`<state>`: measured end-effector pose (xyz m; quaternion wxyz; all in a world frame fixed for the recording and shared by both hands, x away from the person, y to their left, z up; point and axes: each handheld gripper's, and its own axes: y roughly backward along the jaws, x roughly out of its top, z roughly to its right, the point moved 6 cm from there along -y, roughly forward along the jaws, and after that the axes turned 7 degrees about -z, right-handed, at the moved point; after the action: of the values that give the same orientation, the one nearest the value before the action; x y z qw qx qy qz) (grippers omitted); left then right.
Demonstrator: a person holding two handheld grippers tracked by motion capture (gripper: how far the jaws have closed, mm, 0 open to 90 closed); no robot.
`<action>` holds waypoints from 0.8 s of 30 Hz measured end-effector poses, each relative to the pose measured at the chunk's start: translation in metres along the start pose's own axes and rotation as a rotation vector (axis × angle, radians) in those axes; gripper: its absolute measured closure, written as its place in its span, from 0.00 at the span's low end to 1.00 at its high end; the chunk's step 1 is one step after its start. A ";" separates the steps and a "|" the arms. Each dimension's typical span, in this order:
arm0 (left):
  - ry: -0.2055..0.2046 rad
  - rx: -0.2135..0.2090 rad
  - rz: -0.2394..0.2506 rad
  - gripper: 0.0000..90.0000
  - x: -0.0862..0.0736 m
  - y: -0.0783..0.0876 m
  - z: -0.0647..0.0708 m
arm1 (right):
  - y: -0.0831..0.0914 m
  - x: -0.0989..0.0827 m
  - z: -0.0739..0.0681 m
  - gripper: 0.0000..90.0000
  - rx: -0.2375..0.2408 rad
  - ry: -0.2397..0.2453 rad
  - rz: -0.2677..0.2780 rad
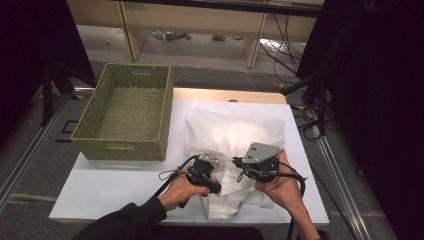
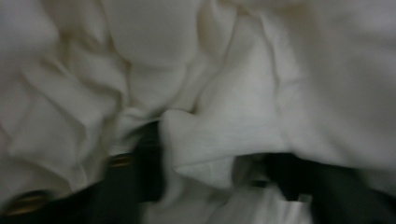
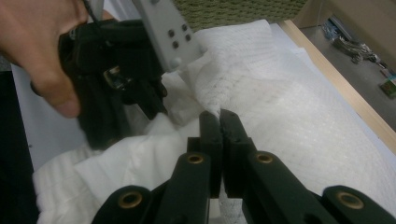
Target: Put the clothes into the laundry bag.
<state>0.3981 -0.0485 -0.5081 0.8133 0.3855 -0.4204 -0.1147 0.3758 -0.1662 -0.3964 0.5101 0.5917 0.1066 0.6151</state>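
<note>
I hold a black two-jaw gripper in each hand over a crumpled white cloth [image 1: 235, 135] that lies in the centre and lower middle of the high view, on a white tabletop [image 1: 115, 187]. The cloth spreads from the middle of the table down toward its near edge, where a bunched fold hangs close to my hands.

My left gripper [image 1: 207, 167] sits just left of centre in the lower part of the high view, its nose pressed into the cloth. In the left gripper view the cloth [image 2: 224, 93] wraps over and between its dark jaws; a thick fold lies in the gap between them, so they stand apart with fabric between, though blur keeps me from telling how firmly they bear on it.

My right gripper [image 3: 220, 123] rises from the bottom centre of the right gripper view, its two jaws pressed together on a thin edge of the cloth [image 3: 280, 107]. In that view my left hand [image 3: 39, 51] and its gripper fill the upper left.

A woven olive-green rectangular basket [image 1: 82, 132] stands in the upper left of the high view, on the table's far left corner, well apart from the cloth.
</note>
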 end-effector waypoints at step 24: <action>0.123 0.051 0.155 0.41 0.031 0.032 -0.038 | 0.001 -0.013 0.009 1.00 -0.003 -0.026 -0.016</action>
<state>0.4425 -0.0223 -0.4801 0.8340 0.3785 -0.4011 -0.0169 0.3796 -0.1803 -0.4011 0.5172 0.5978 0.1039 0.6035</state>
